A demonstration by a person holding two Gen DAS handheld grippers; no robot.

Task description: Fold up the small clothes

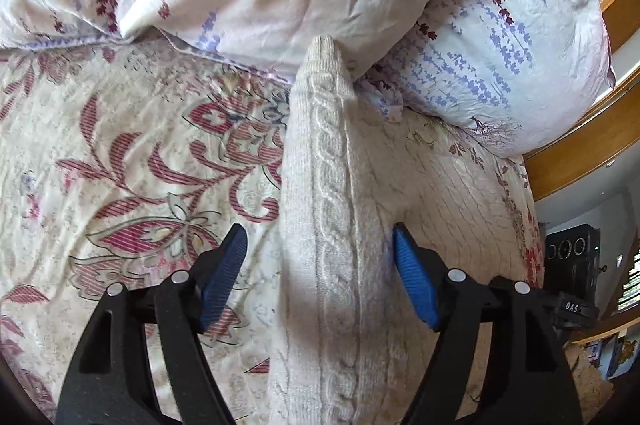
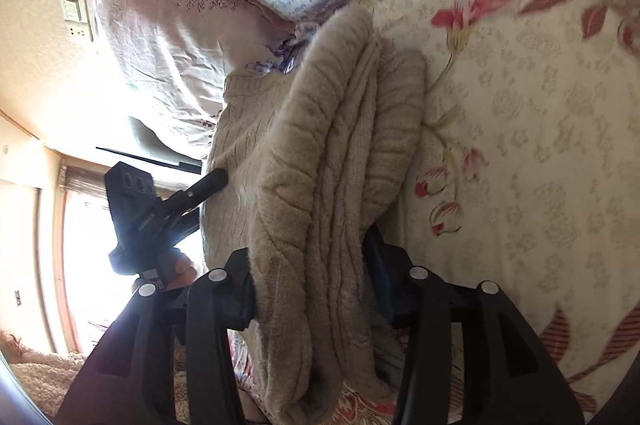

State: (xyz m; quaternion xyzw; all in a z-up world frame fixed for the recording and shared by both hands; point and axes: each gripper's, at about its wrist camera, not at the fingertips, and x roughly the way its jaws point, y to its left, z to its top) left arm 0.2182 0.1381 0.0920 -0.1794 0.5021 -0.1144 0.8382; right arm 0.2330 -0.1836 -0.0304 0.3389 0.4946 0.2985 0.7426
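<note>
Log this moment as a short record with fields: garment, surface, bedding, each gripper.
garment: cream cable-knit sweater, bunched into a long fold
surface: floral bedspread
bedding: lavender-print pillow at the sweater's far end
left gripper: open, blue pads astride the fold, not pressing
right gripper: the fold fills the jaws; grip or not is unclear
</note>
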